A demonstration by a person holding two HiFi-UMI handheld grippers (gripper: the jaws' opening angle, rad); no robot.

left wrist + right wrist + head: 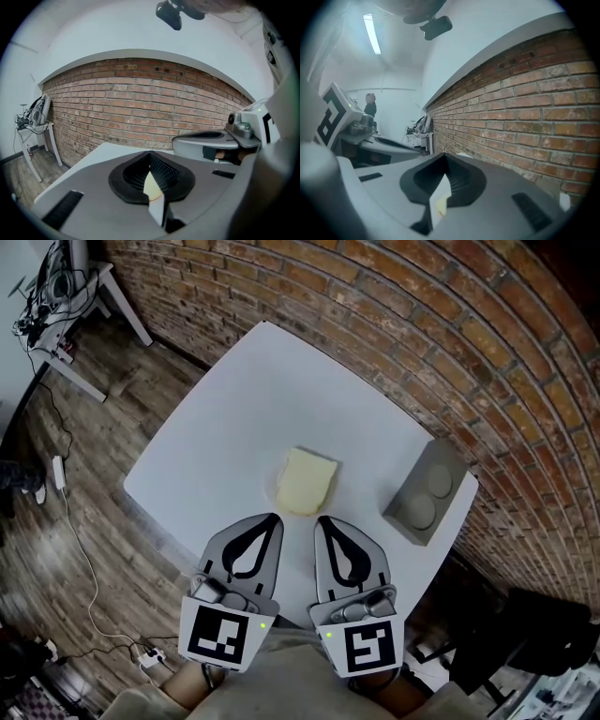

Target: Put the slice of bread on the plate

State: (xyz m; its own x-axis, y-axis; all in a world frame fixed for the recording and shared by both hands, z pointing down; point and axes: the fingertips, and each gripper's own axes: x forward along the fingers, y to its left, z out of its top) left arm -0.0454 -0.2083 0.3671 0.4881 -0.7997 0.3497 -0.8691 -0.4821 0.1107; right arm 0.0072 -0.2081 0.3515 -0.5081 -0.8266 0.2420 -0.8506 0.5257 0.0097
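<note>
A pale slice of bread [306, 481] lies flat near the middle of the white table [253, 409]. I cannot make out a plate against the white tabletop. My left gripper [272, 518] and right gripper [323, 519] are held side by side just short of the bread's near edge, both pointing at it. Both are shut, with nothing between their jaws. In the left gripper view, a sliver of the bread [153, 186] shows through the narrow slit below the closed tips of the left gripper [150, 153]. The right gripper [443, 157] shows a similar sliver of bread [439, 206].
A grey box [427, 491] with two round hollows on top stands at the table's right edge, close to the brick wall [450, 343]. A white desk [80, 306] with cables stands at the far left. A cable and a power strip [150, 657] lie on the wooden floor.
</note>
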